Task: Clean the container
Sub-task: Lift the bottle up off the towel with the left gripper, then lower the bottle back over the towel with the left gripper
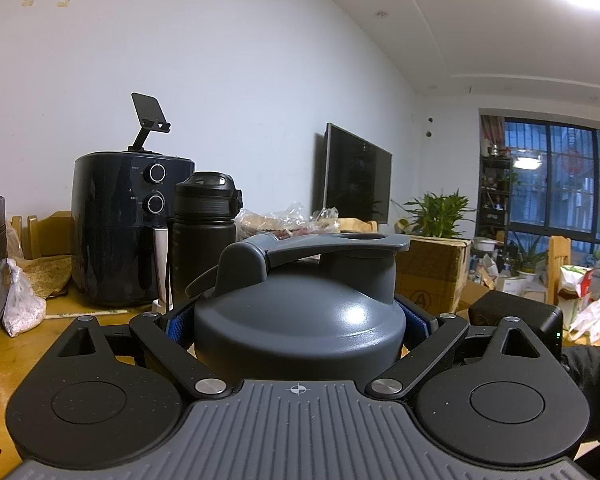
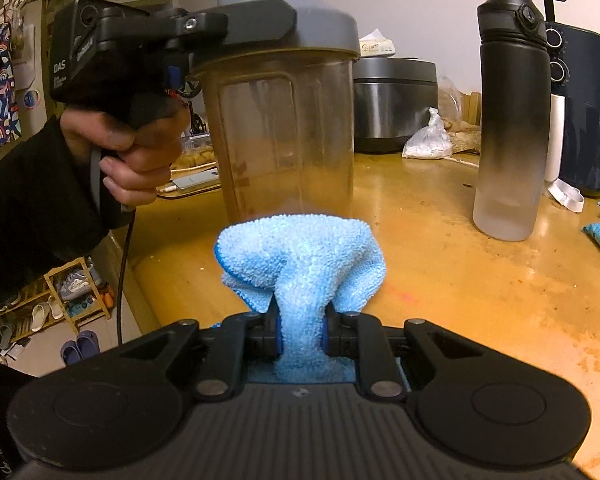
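**Cloth at the foot of the shaker, wipe about to begin**

We work over a wide yellow-brown table (image 2: 440,248), its surface marked with reddish stains toward the near right. Along the far side we have a dark air fryer (image 1: 128,232) with a phone stand on top, a steel cooker (image 2: 394,102) and a tall black-to-frosted water bottle (image 2: 508,120), which stands well to the right of our work.

The task's thing is the shaker container (image 2: 284,128), a clear cup with a grey lid (image 1: 300,320) and a flip cap. It stands upright at the middle of the table, its walls looking cloudy with a brownish film. Our left gripper (image 1: 296,320) is clenched around the lid from both sides, the blue pads pressed on its rim, and in the right wrist view we see our hand (image 2: 132,148) on the gripper's handle, steadying the cup from the left.

Our right gripper (image 2: 302,332) has its jaws clamped tight on a blue microfibre cloth (image 2: 300,256), which bunches out ahead of the fingers and sits just at the near base of the cup; we cannot tell whether it touches the wall.

We judge the step to be the wiping of the outer wall, barely started. The next move calls for pressing the cloth against the plastic and rubbing up and around, while the left grip holds firm so the light cup neither tips nor spins. The inside stays unreachable with the lid on
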Available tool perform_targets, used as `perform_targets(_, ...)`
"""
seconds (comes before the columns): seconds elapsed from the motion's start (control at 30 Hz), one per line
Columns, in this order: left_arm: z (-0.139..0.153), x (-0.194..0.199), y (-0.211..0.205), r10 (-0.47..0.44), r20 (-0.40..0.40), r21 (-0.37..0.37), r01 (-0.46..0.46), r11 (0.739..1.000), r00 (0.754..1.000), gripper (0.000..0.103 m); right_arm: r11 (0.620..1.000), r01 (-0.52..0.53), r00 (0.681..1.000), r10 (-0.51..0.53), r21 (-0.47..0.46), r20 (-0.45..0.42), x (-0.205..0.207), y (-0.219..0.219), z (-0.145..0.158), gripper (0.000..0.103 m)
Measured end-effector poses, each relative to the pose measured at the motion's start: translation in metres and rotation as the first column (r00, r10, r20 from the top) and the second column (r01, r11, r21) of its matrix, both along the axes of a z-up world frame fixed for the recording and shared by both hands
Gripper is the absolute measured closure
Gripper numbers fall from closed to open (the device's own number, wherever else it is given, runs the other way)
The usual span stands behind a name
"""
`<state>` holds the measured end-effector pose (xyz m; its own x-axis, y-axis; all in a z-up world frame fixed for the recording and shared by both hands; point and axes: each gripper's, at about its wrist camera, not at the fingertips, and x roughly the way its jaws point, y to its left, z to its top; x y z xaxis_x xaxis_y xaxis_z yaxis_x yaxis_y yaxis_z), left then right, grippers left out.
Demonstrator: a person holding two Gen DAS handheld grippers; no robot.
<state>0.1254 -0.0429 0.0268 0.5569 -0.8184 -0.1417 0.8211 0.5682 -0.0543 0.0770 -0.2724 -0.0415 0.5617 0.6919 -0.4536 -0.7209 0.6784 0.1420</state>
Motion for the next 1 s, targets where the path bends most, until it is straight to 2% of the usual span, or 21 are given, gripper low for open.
perform_targets(0.27,0.000,0.000,0.000,0.002,-0.001,0.003,-0.002,1.000,1.000,0.007,1.000,-0.002,1.000,0.003,-0.018,0.020,-0.001,0.003,0.002,0.096)
perform_targets(0.53,0.001,0.000,0.000,0.005,-0.002,0.007,-0.005,1.000,1.000,0.007,1.000,0.006,0.999,-0.007,0.030,0.046,-0.004,-0.002,0.012,0.095)
perform_targets(1.0,0.002,0.001,0.000,0.006,-0.004,0.013,-0.006,1.000,1.000,0.007,0.991,0.033,0.982,-0.056,0.132,0.182,-0.015,-0.012,0.053,0.095)
